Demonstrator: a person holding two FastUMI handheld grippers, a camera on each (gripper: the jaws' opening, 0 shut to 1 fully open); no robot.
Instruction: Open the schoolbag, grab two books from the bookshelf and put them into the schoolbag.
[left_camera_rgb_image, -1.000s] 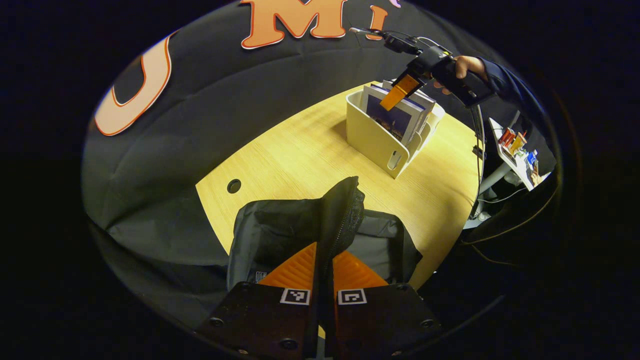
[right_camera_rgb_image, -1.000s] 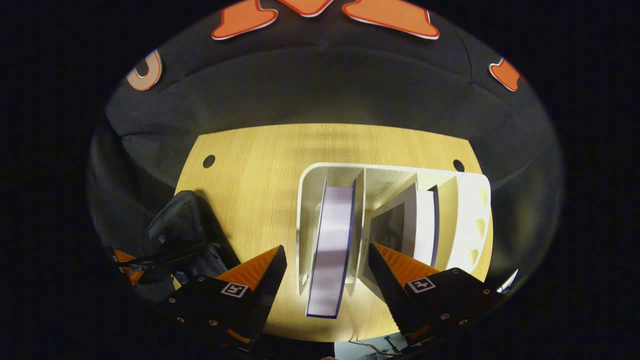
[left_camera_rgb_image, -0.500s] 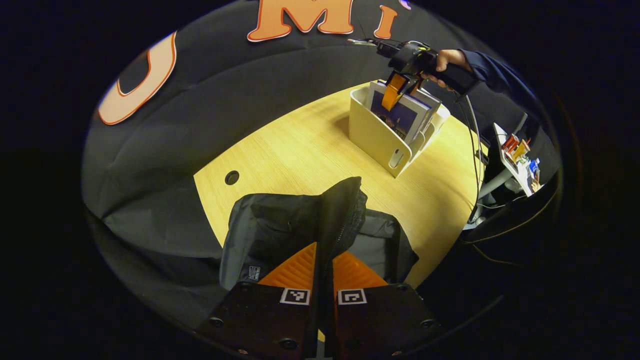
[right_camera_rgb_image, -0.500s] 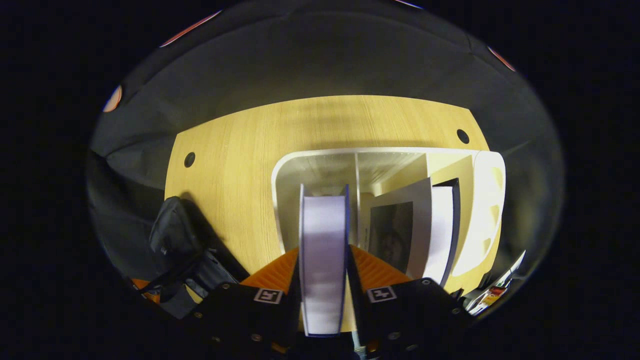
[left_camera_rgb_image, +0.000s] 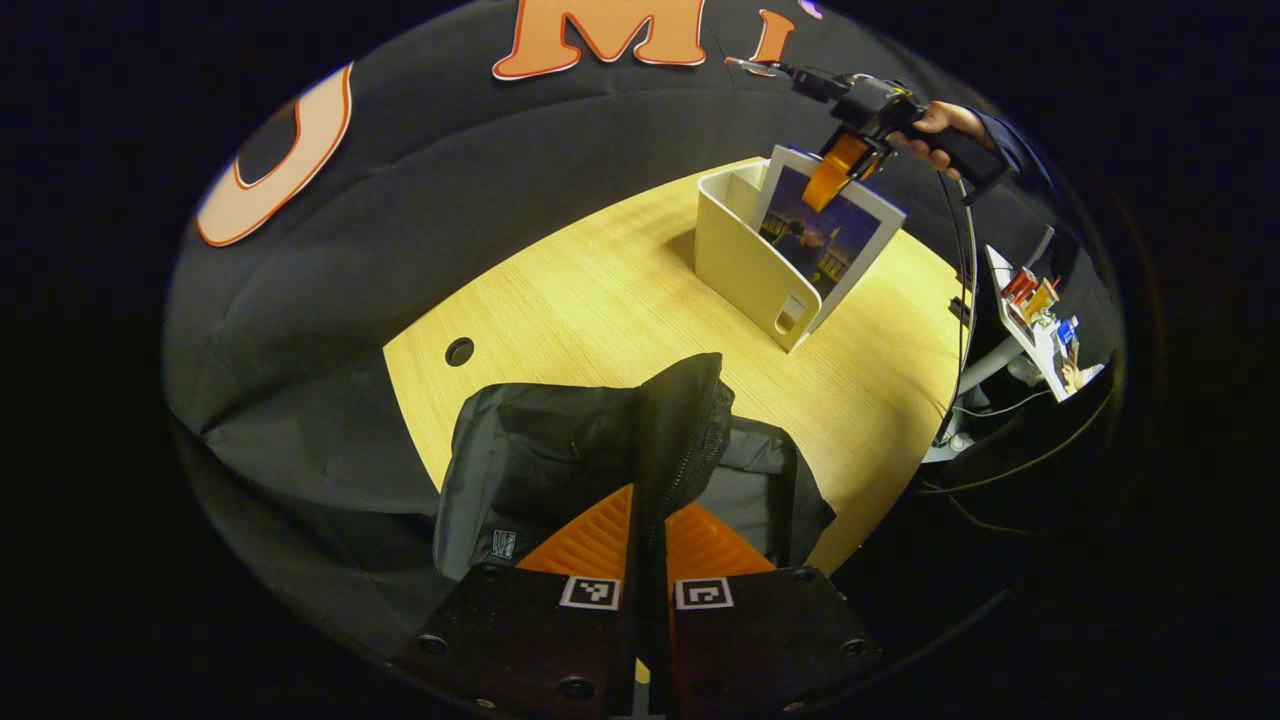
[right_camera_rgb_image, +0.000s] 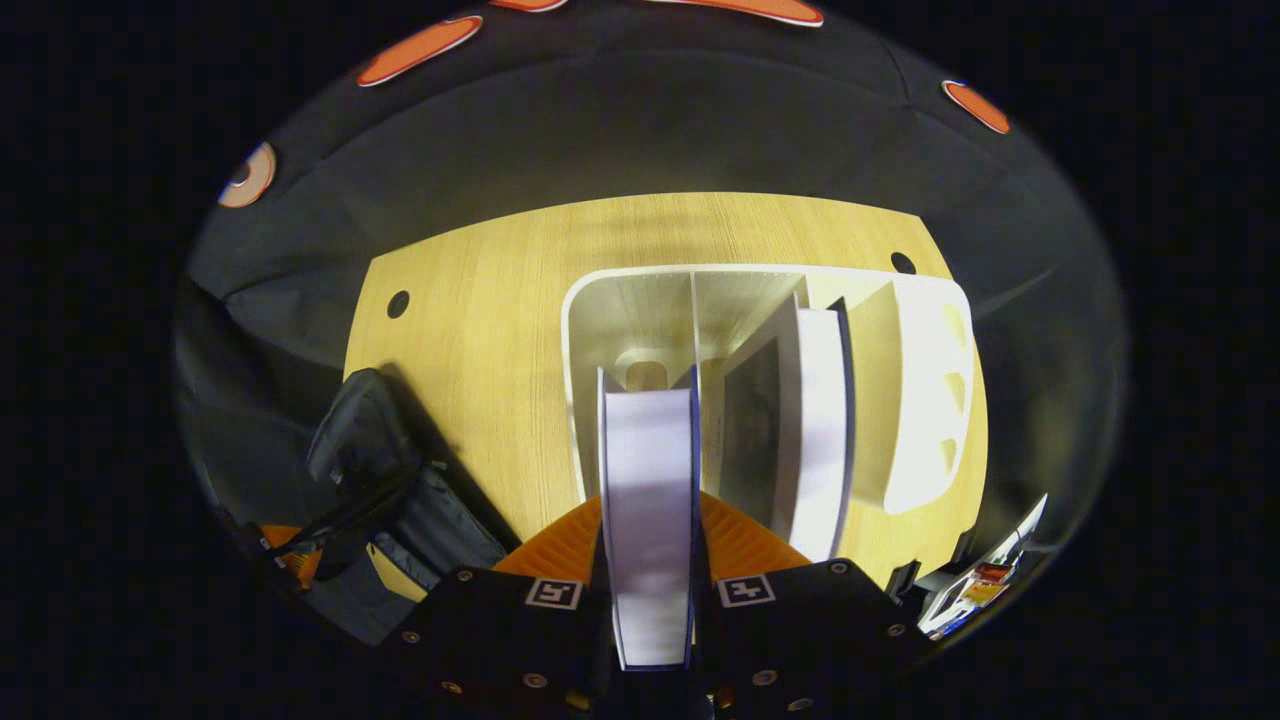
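Observation:
My left gripper (left_camera_rgb_image: 648, 520) is shut on the raised flap (left_camera_rgb_image: 685, 425) of the black schoolbag (left_camera_rgb_image: 540, 470), holding it up at the near table edge. The bag also appears at lower left in the right gripper view, schoolbag (right_camera_rgb_image: 375, 470). My right gripper (right_camera_rgb_image: 650, 520) is shut on a thick book (right_camera_rgb_image: 648, 500), seen top edge on, lifted above the white bookshelf (right_camera_rgb_image: 620, 300). In the left gripper view that book (left_camera_rgb_image: 825, 235) hangs partly out of the bookshelf (left_camera_rgb_image: 735, 265), with the right gripper (left_camera_rgb_image: 838, 172) and a hand above it. Another book (right_camera_rgb_image: 815, 420) leans in the shelf's second slot.
The wooden table (left_camera_rgb_image: 600, 310) has round cable holes (left_camera_rgb_image: 459, 351) near its back corners. A side stand with small colourful items (left_camera_rgb_image: 1035, 300) is off the table's right edge, with cables hanging beside it.
The right gripper shut on the book in the first slot and has lifted it up out of the bookshelf. The left gripper keeps holding the bag flap, nearly still.

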